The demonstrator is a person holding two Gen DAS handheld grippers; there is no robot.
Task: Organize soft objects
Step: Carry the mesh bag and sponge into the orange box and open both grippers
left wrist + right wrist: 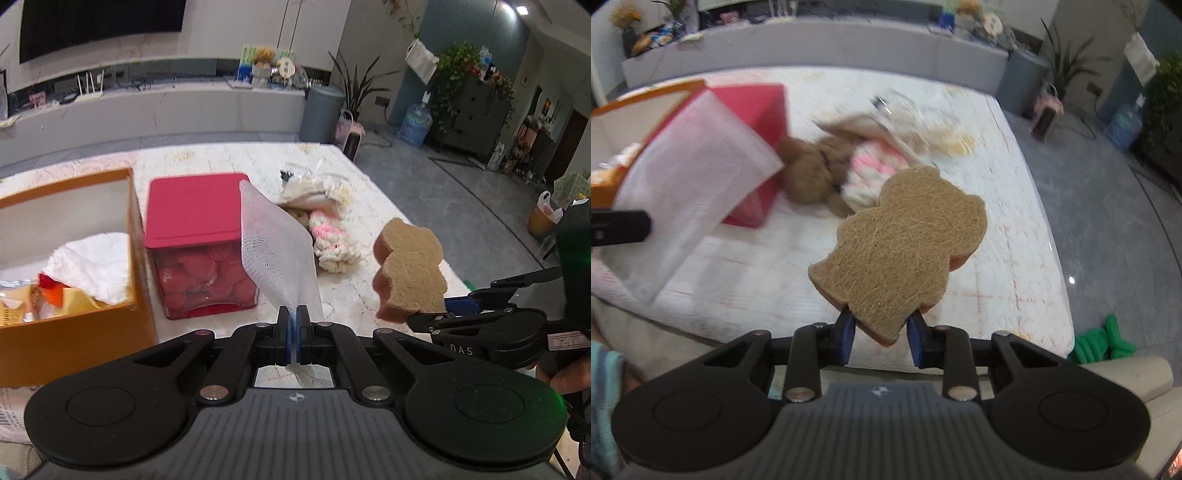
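The job looks partly done. The orange box (66, 295) already has a fluffy white cloth (92, 262) and some crinkly packets inside. The left gripper (293, 325) is squeezed tight on a thin white net cloth (275, 251), which stands up in the air beside the red-lidded jar (199, 240). The right gripper (880, 332) pinches a bear-shaped sponge (901, 251), scratchy brown on top and pink underneath, above the white table (1015, 240). Neither is in the box yet. A fuzzy brown toy (812, 170) in pink and white knitting and some crinkly bags (923, 122) lie on the table, so more tidying is likely left.
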